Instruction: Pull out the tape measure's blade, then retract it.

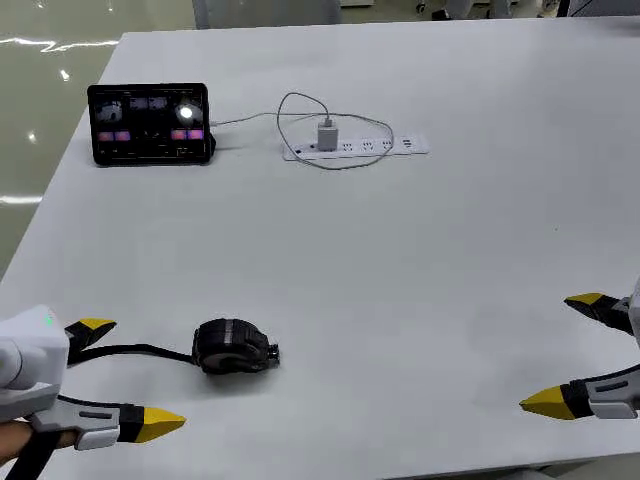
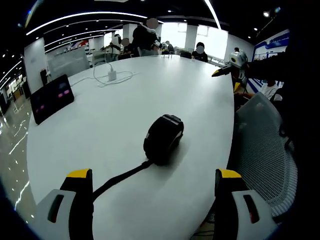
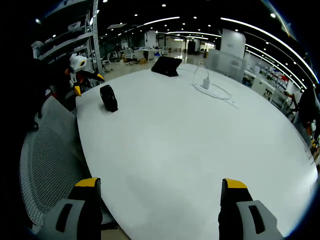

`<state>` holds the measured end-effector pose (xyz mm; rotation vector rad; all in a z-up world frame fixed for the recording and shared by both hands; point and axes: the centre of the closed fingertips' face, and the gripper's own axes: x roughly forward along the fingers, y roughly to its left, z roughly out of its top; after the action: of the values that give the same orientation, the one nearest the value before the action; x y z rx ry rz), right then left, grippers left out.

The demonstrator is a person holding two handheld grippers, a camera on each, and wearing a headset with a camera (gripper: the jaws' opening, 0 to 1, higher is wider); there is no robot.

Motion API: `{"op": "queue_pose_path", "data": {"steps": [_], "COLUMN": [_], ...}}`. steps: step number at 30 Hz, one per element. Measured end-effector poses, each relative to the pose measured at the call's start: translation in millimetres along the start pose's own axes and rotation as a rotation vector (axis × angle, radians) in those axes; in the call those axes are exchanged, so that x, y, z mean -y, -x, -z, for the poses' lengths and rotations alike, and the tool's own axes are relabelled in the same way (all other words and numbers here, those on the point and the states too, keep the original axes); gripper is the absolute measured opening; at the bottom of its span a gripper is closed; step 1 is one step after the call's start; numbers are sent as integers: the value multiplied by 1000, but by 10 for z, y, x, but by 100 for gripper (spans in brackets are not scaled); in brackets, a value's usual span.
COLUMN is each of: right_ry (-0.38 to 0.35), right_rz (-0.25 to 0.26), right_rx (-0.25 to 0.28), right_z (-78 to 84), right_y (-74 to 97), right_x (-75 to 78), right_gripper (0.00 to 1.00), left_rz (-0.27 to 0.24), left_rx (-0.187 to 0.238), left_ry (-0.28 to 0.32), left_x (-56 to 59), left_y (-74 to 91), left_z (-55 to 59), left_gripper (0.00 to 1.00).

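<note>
Two grippers flanked the work in the head view. The black, rounded tape measure with its plastic case [image 1: 235,347] lay on the white tabletop [image 1: 400,250] at about 7 o'clock in the picture. Its long axis ran from 9 to 3 o'clock. A black wrist strap [image 1: 135,350] trailed from it toward 9 o'clock, in between the yellow-tipped jaws of the left gripper [image 1: 130,375]. Those jaws stood wide apart and held nothing. The right gripper [image 1: 565,350], at 4 o'clock, was also spread and empty, well apart from the case. A small nub at the case's 3 o'clock end may have been the blade's hook, though it was too small to tell.

In the left gripper view the tape measure [image 2: 163,138] sat near, dead ahead at 12 o'clock of the left gripper [image 2: 154,175], with its length running almost along the jaws' line. The strap [image 2: 122,177] led back toward 7 o'clock. The right gripper [image 2: 230,65] showed far off at 1 o'clock.

In the right gripper view the tape measure [image 3: 108,98] was small and distant at 10 o'clock of the parted, empty right gripper [image 3: 160,182], with the left gripper [image 3: 80,67] just beyond it.

By this layout the left gripper was much the nearer and looked best placed to steady the case, while the right would need to cross the table to reach the blade end.
</note>
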<state>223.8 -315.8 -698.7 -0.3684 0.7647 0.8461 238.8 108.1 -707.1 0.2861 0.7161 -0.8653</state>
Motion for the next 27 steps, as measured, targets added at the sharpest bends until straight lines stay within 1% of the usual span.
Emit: {"op": "queue_pose_path", "data": {"steps": [3,5,10,13,15,17,20,22,23,25,27], "right_ry": [7,30,40,70,81,90,104,115,124,137,158], "right_rz": [-18,-25,-39,-47,-53,-60,-75,-78,-82,-92,-114], "right_rx": [0,9,6,15,14,17,26,26,29,32,23], "right_z": [-40,-77,-141,-207,-232,-268,-323,-352,-375,-403,-418], "right_y": [-52,-83,-147,-189,-213,-239,-281,-313,-333,-370,-422], "right_x": [-17,-26,-48,-66,-77,-93,-121,-140,-152,-178,-221], "right_gripper": [99,99,99,99,99,99,99,99,99,99,99], "left_rz": [29,39,61,77,84,96,136,147,158,173,186], "left_rx": [-22,-32,-35,-41,-50,-59,-61,-81,-103,-117,-131], "left_ry": [-28,-49,-98,-123,-140,-163,-159,-205,-234,-240,-264], "left_x": [15,13,17,11,11,29,92,113,128,163,162], "left_y": [-32,-52,-102,-152,-179,-210,-248,-282,-306,-344,-394], "left_z": [-8,-26,-109,-167,-184,-207,-260,-253,-227,-227,-218], "left_gripper": [99,99,99,99,99,99,99,99,99,99,99]}}
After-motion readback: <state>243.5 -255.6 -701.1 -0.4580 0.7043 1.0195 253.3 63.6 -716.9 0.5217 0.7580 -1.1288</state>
